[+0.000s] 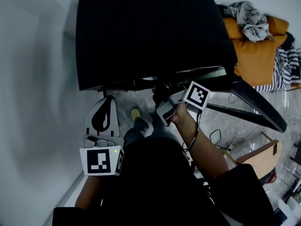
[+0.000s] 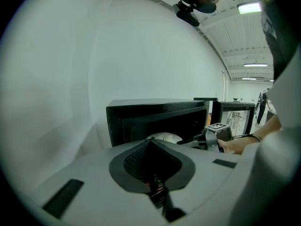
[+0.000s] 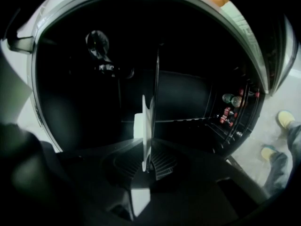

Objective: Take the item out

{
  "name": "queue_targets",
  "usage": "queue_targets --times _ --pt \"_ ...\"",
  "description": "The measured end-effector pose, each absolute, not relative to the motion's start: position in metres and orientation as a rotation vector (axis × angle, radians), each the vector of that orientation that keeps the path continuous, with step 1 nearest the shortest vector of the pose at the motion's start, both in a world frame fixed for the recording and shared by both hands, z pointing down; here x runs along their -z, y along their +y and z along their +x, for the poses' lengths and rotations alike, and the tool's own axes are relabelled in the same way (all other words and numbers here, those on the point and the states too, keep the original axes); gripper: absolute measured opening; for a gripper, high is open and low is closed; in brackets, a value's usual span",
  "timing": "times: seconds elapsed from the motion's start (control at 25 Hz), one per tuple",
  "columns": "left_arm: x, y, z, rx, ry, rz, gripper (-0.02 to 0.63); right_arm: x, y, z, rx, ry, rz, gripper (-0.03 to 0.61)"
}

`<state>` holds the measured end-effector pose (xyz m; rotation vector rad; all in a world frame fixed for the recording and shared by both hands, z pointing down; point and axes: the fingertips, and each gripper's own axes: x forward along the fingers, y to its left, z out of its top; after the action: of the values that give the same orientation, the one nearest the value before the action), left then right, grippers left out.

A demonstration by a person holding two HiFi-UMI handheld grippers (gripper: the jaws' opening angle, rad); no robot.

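Observation:
A black microwave oven [image 1: 141, 32] stands with its door [image 1: 256, 105] swung open to the right. My right gripper [image 1: 159, 92] reaches in under its top edge. In the right gripper view a white plate [image 3: 147, 121] stands edge-on between the ribbed pads [image 3: 162, 160], and the right gripper [image 3: 146, 161] is shut on its rim inside the dark cavity [image 3: 94, 88]. The left gripper view shows the plate [image 2: 163, 137] pale in the oven mouth, with the right gripper [image 2: 200, 140] at it. My left gripper [image 1: 104, 111] hangs back at the lower left, shut and empty, its dark pads [image 2: 150, 161] meeting.
A pale wall [image 1: 33, 102] runs along the left. An orange sofa [image 1: 256, 51] with crumpled clothes [image 1: 249, 18] and a striped cloth [image 1: 287, 67] sits to the right. Cables [image 1: 221, 138] and a wooden box [image 1: 256, 157] lie on the floor. The person's shoes [image 3: 284, 119] are below.

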<state>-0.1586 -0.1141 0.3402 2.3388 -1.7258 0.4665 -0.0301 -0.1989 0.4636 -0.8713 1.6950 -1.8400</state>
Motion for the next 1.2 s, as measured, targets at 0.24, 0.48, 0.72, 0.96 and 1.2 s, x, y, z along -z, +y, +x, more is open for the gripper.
queue_targets --times 0.24,0.48,0.72,0.96,1.2 --pt "-0.341 -0.115 -0.158 -0.465 -1.712 2.354 0.009 -0.469 -0.191 -0.025 1.863 1.694 -0.906 0.027" --pt "-0.340 -0.114 -0.155 -0.445 -1.698 2.370 0.008 -0.473 -0.181 -0.019 1.886 1.679 -0.940 0.017" --pt "-0.339 -0.109 -0.156 -0.428 -1.686 2.380 0.009 -0.469 -0.170 -0.011 1.903 1.679 -0.956 0.017" --pt "-0.337 -0.107 -0.154 -0.401 -1.663 2.398 0.009 -0.462 -0.156 -0.001 1.898 1.718 -0.960 0.017" --pt "-0.338 -0.105 -0.150 -0.378 -1.629 2.419 0.008 -0.454 -0.134 0.015 1.915 1.779 -0.988 0.017"
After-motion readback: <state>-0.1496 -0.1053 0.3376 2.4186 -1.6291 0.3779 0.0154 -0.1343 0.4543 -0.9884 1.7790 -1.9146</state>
